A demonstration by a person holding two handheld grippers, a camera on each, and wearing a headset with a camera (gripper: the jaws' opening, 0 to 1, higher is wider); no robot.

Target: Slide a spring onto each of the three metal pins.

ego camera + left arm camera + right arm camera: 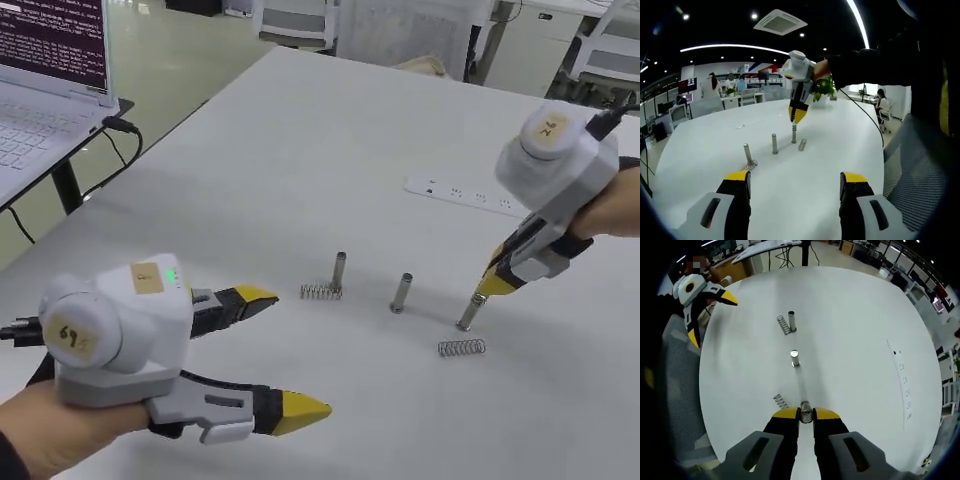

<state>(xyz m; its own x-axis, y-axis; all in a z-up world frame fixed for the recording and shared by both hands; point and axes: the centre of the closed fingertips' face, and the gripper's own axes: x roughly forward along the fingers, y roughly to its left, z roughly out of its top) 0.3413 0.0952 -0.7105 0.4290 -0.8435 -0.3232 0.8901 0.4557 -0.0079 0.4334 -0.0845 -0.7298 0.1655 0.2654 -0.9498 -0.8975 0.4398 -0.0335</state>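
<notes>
Three metal pins stand in a row on the white table: left pin point(339, 270), middle pin point(402, 292), right pin point(470, 312). One spring point(321, 292) lies at the left pin's foot, and another spring point(461, 347) lies near the right pin. My right gripper point(495, 285) hovers just over the right pin's top, shut on a third spring point(806, 414) held end-on between its yellow fingertips. My left gripper point(280, 352) stands open and holds nothing at the near left, well short of the pins. From the left gripper view the right gripper point(797, 116) hangs above the far pin point(794, 134).
An open laptop point(40, 80) sits on a side stand at the far left. A white power strip point(465, 195) lies on the table behind the pins. Chairs and desks stand beyond the table's far edge.
</notes>
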